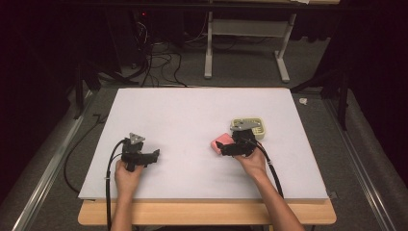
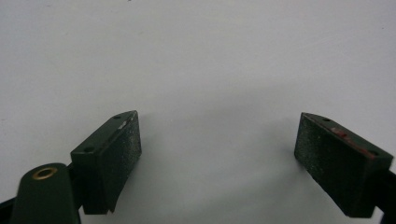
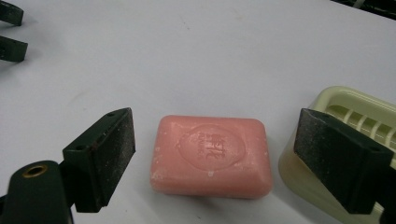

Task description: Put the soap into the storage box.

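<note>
A pink bar of soap [image 3: 212, 156] lies flat on the white table top [image 1: 192, 110], stamped face up. My right gripper [image 3: 217, 140] is open, one jaw on each side of the soap and neither touching it. In the high view the soap [image 1: 219, 141] pokes out to the left of the right gripper [image 1: 224, 149]. A cream slotted soap dish [image 3: 355, 109] stands just beside the soap; from above, the dish [image 1: 256, 129] is partly under the gripper's grey plate. My left gripper [image 1: 155, 155] rests at the table's left, open over bare surface [image 2: 217, 140].
The left gripper's jaws [image 3: 11, 32] appear far off in the right gripper view. A wooden edge [image 1: 207, 214] runs under the table's front. Cables [image 1: 159, 62] and a white stand's legs [image 1: 208, 53] lie on the floor behind the table.
</note>
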### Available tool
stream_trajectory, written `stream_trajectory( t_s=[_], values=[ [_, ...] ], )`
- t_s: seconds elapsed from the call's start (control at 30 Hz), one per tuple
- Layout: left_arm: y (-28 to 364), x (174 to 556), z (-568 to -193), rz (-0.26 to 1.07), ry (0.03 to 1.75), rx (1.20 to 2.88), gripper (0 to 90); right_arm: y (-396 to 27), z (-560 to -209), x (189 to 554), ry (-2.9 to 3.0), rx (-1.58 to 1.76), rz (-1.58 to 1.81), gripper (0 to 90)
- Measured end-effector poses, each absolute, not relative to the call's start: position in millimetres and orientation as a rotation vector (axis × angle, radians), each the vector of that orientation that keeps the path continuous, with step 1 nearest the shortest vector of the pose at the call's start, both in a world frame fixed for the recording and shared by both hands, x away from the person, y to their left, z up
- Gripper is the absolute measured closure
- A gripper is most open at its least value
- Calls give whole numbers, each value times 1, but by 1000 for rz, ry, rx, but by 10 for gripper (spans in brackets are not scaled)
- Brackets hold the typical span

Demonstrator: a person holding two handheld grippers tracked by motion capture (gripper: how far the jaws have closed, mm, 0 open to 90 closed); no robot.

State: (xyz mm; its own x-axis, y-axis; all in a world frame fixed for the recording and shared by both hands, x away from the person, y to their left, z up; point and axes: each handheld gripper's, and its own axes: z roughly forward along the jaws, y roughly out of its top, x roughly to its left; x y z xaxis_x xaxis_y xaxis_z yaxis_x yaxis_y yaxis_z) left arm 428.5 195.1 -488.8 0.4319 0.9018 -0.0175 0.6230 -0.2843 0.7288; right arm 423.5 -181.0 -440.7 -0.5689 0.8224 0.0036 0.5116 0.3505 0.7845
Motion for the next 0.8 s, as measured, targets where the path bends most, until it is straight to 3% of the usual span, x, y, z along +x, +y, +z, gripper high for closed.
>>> stream_trajectory(
  t_s=[0.8],
  values=[
    [195,428,-489,534,1280,2015,151,-168,-463,436,2273,1163,985,122]
  ],
)
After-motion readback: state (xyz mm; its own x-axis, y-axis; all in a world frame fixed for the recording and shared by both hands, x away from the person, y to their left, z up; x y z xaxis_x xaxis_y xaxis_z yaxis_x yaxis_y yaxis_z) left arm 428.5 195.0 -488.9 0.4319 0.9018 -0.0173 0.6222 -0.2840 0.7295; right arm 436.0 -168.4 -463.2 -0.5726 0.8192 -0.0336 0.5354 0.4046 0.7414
